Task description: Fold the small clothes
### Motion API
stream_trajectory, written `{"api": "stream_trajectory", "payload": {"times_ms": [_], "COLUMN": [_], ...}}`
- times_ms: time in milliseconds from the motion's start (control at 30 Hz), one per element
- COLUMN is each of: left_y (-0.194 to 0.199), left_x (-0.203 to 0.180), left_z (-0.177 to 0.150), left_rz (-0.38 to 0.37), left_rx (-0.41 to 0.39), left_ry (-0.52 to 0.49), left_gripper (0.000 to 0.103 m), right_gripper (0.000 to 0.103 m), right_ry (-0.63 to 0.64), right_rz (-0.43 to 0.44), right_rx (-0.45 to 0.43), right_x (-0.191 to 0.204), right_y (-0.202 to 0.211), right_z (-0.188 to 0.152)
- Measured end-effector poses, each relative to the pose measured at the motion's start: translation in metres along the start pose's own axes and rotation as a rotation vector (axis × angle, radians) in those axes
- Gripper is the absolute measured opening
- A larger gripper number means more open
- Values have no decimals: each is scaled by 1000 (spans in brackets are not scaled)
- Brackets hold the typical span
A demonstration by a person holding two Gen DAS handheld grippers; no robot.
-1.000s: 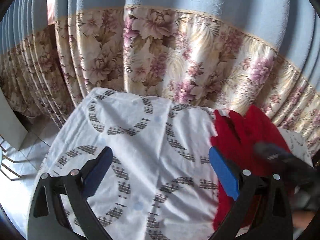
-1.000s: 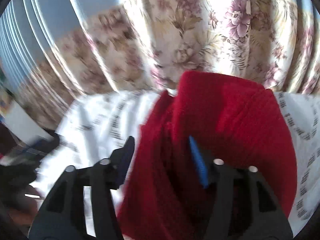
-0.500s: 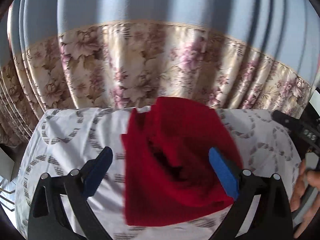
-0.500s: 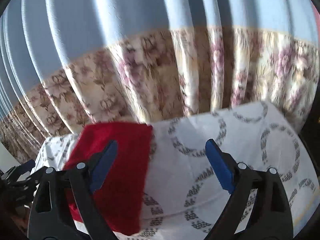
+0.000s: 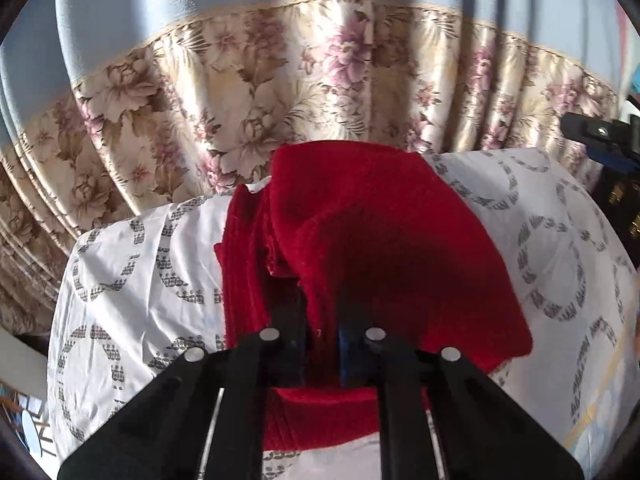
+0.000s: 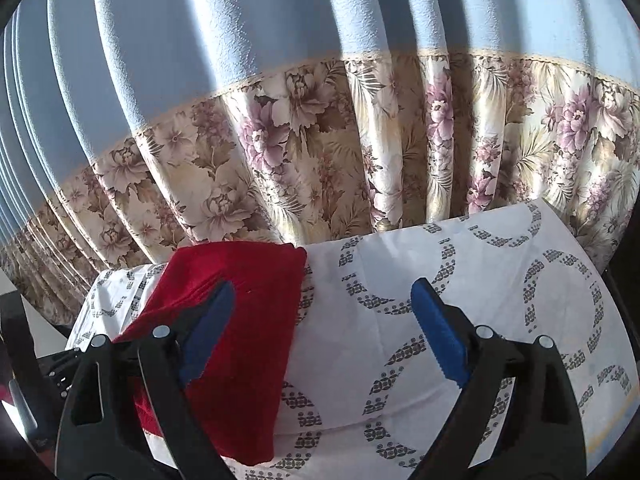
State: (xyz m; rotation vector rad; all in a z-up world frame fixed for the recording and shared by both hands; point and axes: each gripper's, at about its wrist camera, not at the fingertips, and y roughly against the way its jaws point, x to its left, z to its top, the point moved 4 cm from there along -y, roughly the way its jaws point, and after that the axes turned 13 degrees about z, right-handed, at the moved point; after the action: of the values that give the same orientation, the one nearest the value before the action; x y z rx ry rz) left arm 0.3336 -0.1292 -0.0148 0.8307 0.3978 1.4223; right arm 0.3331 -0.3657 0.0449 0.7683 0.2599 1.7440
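Observation:
A red knitted garment (image 5: 384,248) lies partly folded on the table with the white cloth with grey ring pattern (image 5: 132,264). My left gripper (image 5: 322,320) is shut on the near edge of its upper layer, its blue pads mostly hidden in the fabric. In the right wrist view the garment (image 6: 240,300) lies at the left on the cloth (image 6: 460,264). My right gripper (image 6: 320,320) is open and empty above the cloth, its left finger over the garment's right part. The right gripper also shows at the right edge of the left wrist view (image 5: 608,140).
A curtain, blue above and floral below (image 6: 340,152), hangs close behind the table's far edge. The table drops off at the left (image 5: 60,320), with floor visible below. A yellow-edged patch of the cloth (image 5: 600,400) is at the near right.
My left gripper moved forward onto the red garment and shut on its edge; it was open before. My right gripper stayed open to the garment's right and barely moved.

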Motion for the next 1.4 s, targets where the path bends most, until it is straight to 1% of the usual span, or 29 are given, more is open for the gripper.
{"api": "stream_trajectory", "payload": {"times_ms": [100,200,267,333,400,467,500,533,600,633,700,733,767,800,833,867,900,1000,1067,1133,1167,1200,1233,1267,1300,1367,1400], "left_y": [14,32,37,32,9,-16,-28,-33,-30,-28,-25,-24,-22,-19,-14,-9,-5,11,18,28,30,31,34,34,32,21,8], "left_x": [9,21,26,35,33,30,24,22,26,30,42,48,61,69,79,90,96,107,107,99,95,92,93,95,99,101,102], "left_z": [2,0,-6,-13,-32,-49,-59,-64,-64,-63,-61,-59,-57,-55,-52,-46,-40,-20,-11,-13,-13,-11,-9,-3,7,23,34], "left_rz": [-11,0,8,22,31,58,45,37,13,-3,-26,3,49,57,46,50,58,69,45,9,13,44,71,87,85,52,16], "left_rx": [-26,-49,-36,-1,83,168,206,218,213,210,209,204,189,180,170,149,130,60,35,29,25,14,3,-10,-26,-41,-43], "left_ry": [-6,-20,-55,-76,-168,-219,-259,-271,-246,-229,-177,-165,-143,-118,-80,-36,-4,90,104,64,44,21,23,40,81,116,137], "left_gripper": [10,10,10,10,11,11,11,11,11,15,37,65,80,81,83,88,91,91,91,91,91,91,91,91,92,92,92], "right_gripper": [90,90,90,90,90,90,90,90,90,90,91,92,92,93,93,93,94,94,95,95,95,95,95,95,95,96,96], "right_ry": [-3,1,9,16,16,22,24,24,30,34,36,35,35,34,34,33,32,32,35,41,42,41,35,31,25,25,27], "right_rz": [1,9,9,14,14,17,16,15,18,16,18,21,22,21,22,25,28,34,37,44,45,45,45,46,48,55,54], "right_rx": [2,6,5,4,8,15,24,31,37,40,39,36,35,34,35,36,36,41,51,68,71,72,72,71,68,61,61], "right_x": [-1,2,5,8,9,12,13,13,15,15,16,17,17,17,17,17,18,20,21,22,22,22,21,20,19,20,19], "right_y": [0,0,0,1,0,-2,-4,-6,-8,-8,-8,-8,-8,-9,-9,-9,-10,-15,-19,-24,-25,-25,-26,-25,-25,-25,-25], "right_z": [0,0,0,0,0,-1,-3,-4,-5,-6,-6,-6,-6,-6,-7,-7,-7,-7,-9,-11,-12,-13,-12,-13,-12,-11,-11]}}
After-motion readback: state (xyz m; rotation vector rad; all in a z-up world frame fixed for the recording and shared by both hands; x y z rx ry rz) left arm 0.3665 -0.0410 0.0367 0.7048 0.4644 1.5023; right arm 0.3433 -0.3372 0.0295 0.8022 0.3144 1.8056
